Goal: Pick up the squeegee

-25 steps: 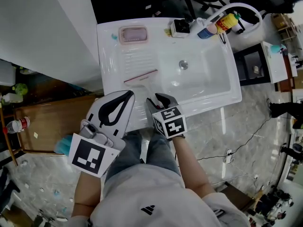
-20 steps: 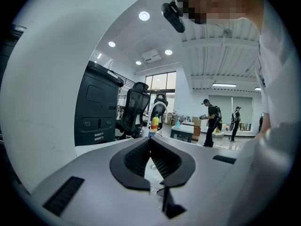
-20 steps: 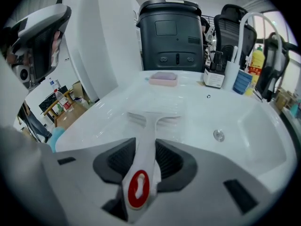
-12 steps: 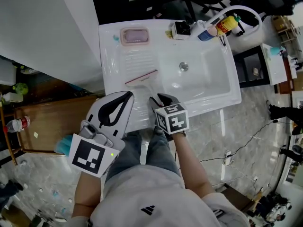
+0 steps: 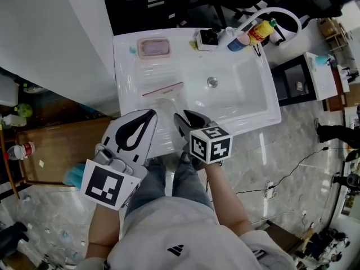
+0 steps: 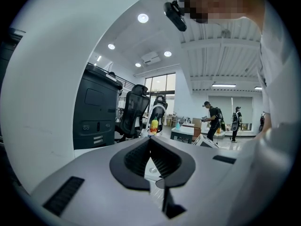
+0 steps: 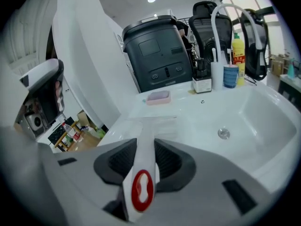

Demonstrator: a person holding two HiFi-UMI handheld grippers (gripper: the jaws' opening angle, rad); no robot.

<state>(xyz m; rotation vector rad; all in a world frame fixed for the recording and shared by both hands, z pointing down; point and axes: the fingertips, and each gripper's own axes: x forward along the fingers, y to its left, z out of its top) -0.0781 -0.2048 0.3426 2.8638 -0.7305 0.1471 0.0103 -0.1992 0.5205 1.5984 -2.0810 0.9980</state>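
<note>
White sink [image 5: 247, 103] with a ribbed draining side, sitting in some open office-type room with desk chairs behind it, and the squeegee [image 7: 144, 150] is over that ribbed part. In the head view its thin reddish blade runs crossways in the upper middle of the frame, with the pale handle coming back down toward the person. The right hand-held gripper [image 5: 183, 117] has just been closing its jaws. Its own view shows the white handle with the red oval logo sandwiched right between the two black pads, so I'd call that clamped on the handle. The left hand-held gripper [image 5: 152, 113] sits at the lower left of the head view with its tips pinched together and nothing in them, so it's not involved. For handling, this looks like a cheap plastic squeegee: light, with a stiff handle and probably a soft rubber strip on the blade edge. Smooth glossy plastic on a sink could be a bit slick, so I'd want a firm squeeze. The handle is the obvious place to hold it, not the blade, which would flex. The grip seems to be well back along the handle, with the wide head sticking out front. My guess is the head end wants to droop or twist a little, so lift slowly. Nothing fragile is nearby. The pink soap dish [image 5: 154, 48] and the yellow bottle [image 5: 260, 31] are well apart at the back rim.
</note>
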